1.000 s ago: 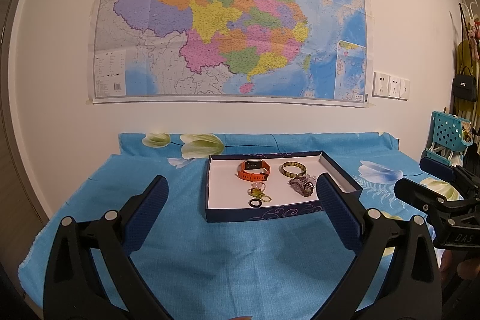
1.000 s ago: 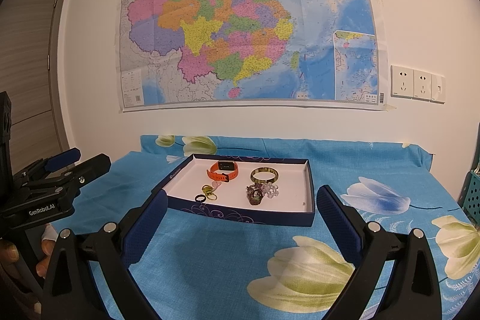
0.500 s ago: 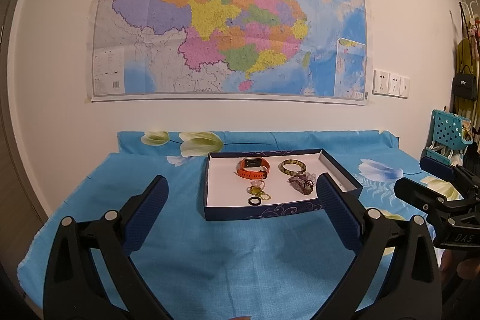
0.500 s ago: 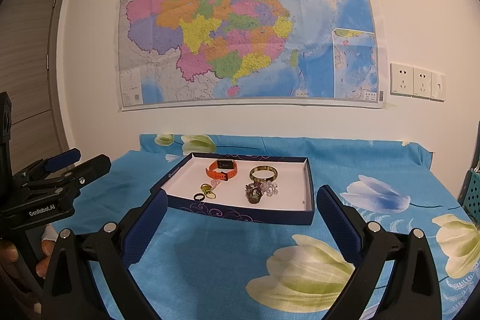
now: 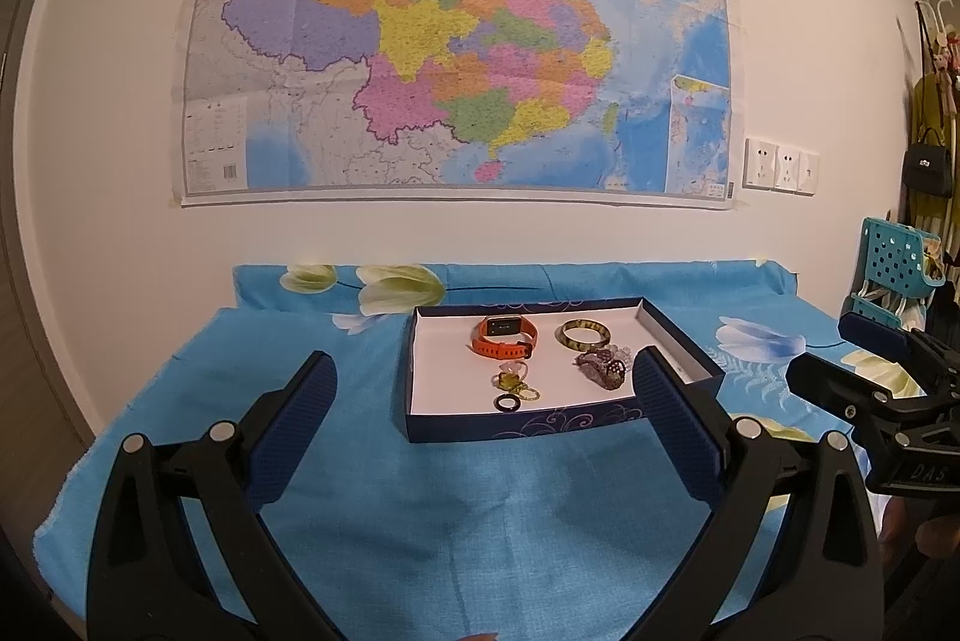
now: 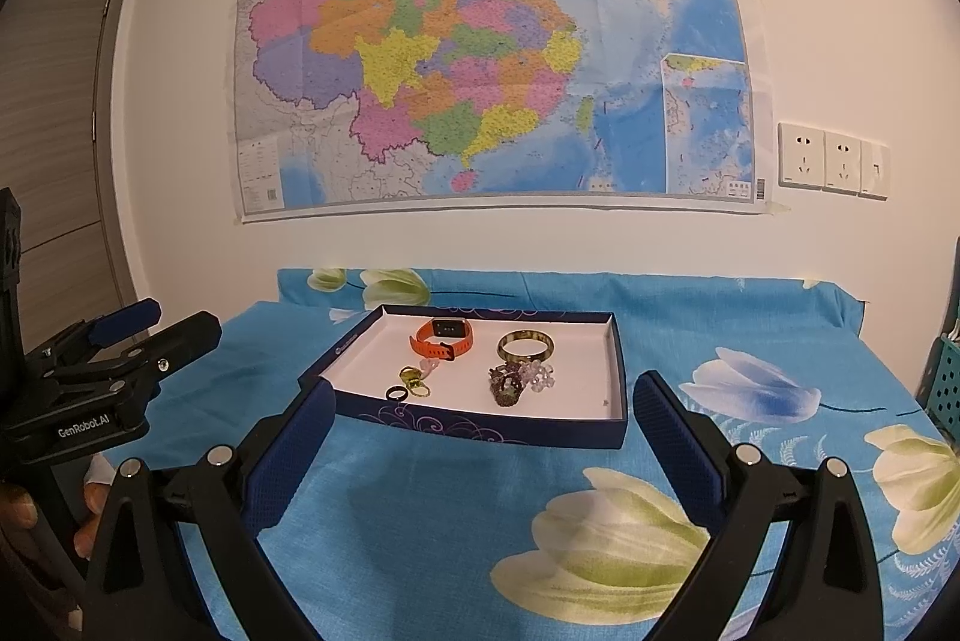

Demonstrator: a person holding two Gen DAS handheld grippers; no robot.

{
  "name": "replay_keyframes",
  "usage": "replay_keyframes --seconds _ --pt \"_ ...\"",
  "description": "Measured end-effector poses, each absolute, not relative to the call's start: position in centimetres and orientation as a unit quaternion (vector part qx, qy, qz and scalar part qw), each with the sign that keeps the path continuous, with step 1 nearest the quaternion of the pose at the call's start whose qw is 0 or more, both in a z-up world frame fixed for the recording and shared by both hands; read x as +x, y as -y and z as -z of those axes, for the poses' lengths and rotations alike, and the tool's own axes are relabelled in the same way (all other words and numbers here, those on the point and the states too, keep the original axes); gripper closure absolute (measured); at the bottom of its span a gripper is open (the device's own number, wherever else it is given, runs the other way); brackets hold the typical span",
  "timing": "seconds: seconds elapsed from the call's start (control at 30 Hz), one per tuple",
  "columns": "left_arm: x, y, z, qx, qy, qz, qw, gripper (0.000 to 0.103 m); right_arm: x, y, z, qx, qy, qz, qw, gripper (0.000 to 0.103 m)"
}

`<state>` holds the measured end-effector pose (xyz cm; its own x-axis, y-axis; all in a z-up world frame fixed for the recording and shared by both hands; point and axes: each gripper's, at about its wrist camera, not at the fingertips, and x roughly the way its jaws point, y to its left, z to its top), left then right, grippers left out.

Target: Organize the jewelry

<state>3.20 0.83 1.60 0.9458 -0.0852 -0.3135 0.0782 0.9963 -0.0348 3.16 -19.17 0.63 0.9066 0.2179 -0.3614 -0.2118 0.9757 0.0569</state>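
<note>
Both grippers, left point(image 5: 483, 401) and right point(image 6: 483, 422), spread wide, holding nothing, hovering near box point(image 6: 480, 428). Jewelry inside: watch point(image 6: 443, 338) at 11 o'clock, bangle point(image 6: 525, 346) at 1, rings point(image 6: 408, 384) at 7. Fits start or finish; next move unclear.

A table under a blue flowered cloth point(image 5: 480, 521) carries a dark blue tray point(image 5: 516, 428) lying near its far middle.

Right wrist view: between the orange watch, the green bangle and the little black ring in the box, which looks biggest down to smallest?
1. Orange watch, by a small margin
2. Green bangle, close enough that the two nearly tie
3. Black ring, clearly smallest

All three lie in the box at similar distances.
</note>
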Motion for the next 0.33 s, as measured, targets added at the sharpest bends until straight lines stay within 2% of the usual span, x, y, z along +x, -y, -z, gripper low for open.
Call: replay_keyframes --seconds 0.23,0.33 --pt "4.7 -1.4 -0.2 -0.018 -0.203 0.045 0.978 0.006 3.6 19.5 0.2 -0.014 -0.206 -0.104 0.973 0.007" --pt "6.1 -2.1 1.2 -0.015 -0.234 0.036 0.971 0.006 5.9 21.4 1.5 -0.019 -0.261 -0.085 0.962 0.007"
